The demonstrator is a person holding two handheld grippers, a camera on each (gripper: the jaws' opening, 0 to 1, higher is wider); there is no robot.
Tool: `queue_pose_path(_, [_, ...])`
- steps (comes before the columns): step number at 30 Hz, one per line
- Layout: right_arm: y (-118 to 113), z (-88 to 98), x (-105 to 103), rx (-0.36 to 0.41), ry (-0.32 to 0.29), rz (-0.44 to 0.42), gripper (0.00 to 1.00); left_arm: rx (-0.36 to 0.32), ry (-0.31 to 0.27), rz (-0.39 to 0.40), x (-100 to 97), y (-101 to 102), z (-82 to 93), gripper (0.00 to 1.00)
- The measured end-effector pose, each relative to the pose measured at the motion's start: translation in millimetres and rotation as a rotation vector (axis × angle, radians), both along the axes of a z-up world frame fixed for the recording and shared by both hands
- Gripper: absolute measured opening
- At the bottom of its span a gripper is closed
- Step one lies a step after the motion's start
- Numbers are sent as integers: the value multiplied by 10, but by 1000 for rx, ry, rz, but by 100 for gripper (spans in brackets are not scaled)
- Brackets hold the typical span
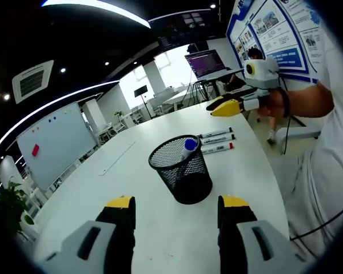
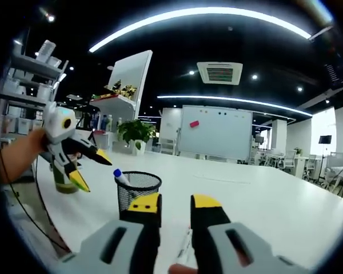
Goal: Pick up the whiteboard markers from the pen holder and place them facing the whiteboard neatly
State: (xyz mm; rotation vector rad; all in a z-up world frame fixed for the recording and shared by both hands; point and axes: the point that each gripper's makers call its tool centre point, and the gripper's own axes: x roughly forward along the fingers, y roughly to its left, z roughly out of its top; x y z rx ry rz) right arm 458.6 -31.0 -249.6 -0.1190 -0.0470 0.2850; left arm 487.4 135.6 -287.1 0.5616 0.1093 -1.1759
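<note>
Left gripper view. Nearest, the left gripper (image 1: 176, 211) with yellow-tipped black jaws stands spread wide and empty above the white round-edged table (image 1: 131, 171). Just beyond its tips sits the black wire-mesh pen holder (image 1: 182, 170), upright, with one blue-capped whiteboard marker (image 1: 189, 144) leaning against its far rim, cap up. Behind the holder three white whiteboard markers (image 1: 217, 140) lie side by side on the table, parallel and close together, their coloured caps at one end; this tidy row is judged to be the finished part of the task. Farther on, the right gripper (image 1: 226, 106), held by a person's hand (image 1: 272, 105), hovers above the row with its yellow jaws nearly closed and nothing visible between them. A freestanding whiteboard (image 1: 57, 142) stands well apart at the left, which would explain the direction in which the row is laid.

Right gripper view. The right gripper (image 2: 174, 208) shows a narrow gap between its tips and grips nothing. The pen holder (image 2: 138, 191) lies just past its left jaw, the blue-capped marker (image 2: 120, 176) projecting from the near-left rim. The left gripper (image 2: 90, 168), jaws parted, hangs beside the holder. The whiteboard (image 2: 216, 132) closes the far field.

One marker is judged to remain; either gripper is near enough to take it.
</note>
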Motion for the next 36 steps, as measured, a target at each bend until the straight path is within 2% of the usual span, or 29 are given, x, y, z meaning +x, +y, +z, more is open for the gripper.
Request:
queue_pose_path(8, [163, 71, 15, -9, -3, 39, 20, 0, 0, 1, 1, 1, 0, 59])
queue_pose_path(13, [213, 76, 49, -40, -5, 48, 21, -1, 0, 1, 2, 1, 1, 59])
queue_pose_path(36, [482, 260, 123, -50, -29, 134, 21, -1, 0, 1, 1, -2, 1, 59])
